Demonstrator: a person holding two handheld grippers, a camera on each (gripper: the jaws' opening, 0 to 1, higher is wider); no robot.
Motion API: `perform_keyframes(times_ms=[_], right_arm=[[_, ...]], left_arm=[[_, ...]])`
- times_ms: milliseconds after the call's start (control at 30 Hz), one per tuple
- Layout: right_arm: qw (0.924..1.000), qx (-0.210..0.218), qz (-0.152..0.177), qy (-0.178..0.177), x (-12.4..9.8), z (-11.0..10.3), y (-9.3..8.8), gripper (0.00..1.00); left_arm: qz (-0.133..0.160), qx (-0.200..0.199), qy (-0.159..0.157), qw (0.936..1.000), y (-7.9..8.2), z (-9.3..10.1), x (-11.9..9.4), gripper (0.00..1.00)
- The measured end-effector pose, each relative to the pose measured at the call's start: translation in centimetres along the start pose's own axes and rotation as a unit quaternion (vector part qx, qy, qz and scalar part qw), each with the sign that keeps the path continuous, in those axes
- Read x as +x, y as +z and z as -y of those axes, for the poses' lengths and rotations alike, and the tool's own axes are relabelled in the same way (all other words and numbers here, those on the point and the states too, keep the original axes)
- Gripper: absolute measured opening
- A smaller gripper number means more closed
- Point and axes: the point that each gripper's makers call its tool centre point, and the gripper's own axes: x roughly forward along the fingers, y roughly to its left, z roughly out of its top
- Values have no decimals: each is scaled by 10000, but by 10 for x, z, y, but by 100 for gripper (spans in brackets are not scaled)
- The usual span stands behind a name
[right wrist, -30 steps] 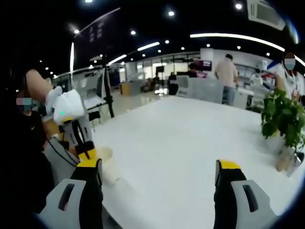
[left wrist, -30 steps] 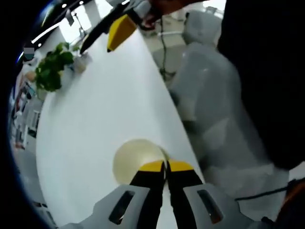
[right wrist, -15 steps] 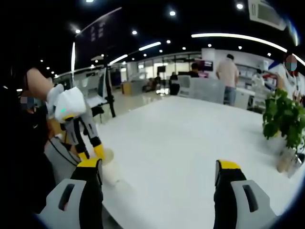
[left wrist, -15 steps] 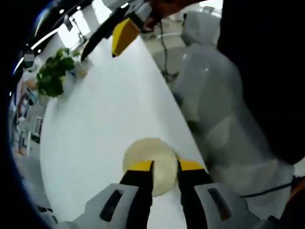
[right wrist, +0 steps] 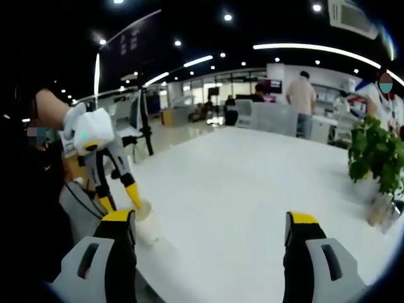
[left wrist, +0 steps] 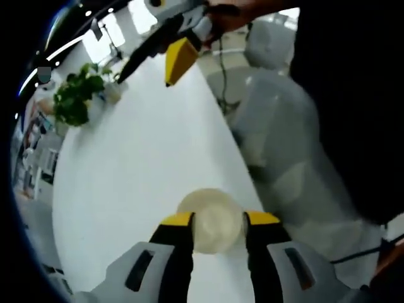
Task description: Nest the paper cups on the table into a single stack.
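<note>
A pale paper cup, seen from above, stands near the edge of the white table. My left gripper is open, its yellow-tipped jaws straddling the cup's rim on both sides. In the right gripper view the left gripper hangs over the same cup at the table's left edge. My right gripper is open with nothing between its jaws, raised above the table. One of its yellow fingertips shows at the top of the left gripper view.
A green potted plant stands at the table's far side. A pale plastic-covered chair sits just beyond the table edge beside the cup. A person's dark clothing rises at the right. People stand in the background.
My left gripper's jaws went from shut at the cup's rim to spread wide around the cup. The right gripper has stayed open and still.
</note>
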Motion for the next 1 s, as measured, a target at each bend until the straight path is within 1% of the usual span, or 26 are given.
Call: perform_keyframes(times_ms=[100, 267, 333, 467, 633, 800, 867, 900, 967, 1000], right_arm=[[10000, -5, 10, 16, 1, -1, 1, 97], [10000, -3, -1, 35, 3, -3, 0, 97], [10000, -9, -13, 52, 3, -4, -1, 97], [10000, -24, -15, 62, 4, -4, 0, 97], [10000, -39, -5, 56, 4, -3, 3, 97], [10000, -42, -19, 73, 4, -5, 2, 97], [10000, -40, -24, 82, 5, -6, 1, 97], [9999, -32, -29, 92, 5, -7, 0, 97], [9999, -42, -44, 96, 5, -7, 0, 98], [9999, -37, -43, 110, 6, -8, -1, 98]], left_arm=[[-10, -73, -6, 10000, -1, 0, -2, 29], [209, -279, 132, 9993, 5, -6, -9, 33], [208, -288, 248, 9991, 4, -10, -10, 36], [236, -337, 320, 9986, 2, -11, -13, 38], [325, -528, 427, 9972, -1, -13, -16, 41], [328, -621, 458, 9965, -5, -11, -18, 44], [390, -716, 479, 9955, -6, -11, -20, 45], [397, -751, 496, 9952, -7, -11, -20, 46], [339, -781, 612, 9945, -9, -14, -22, 52], [325, -756, 714, 9940, -10, -16, -23, 54]])
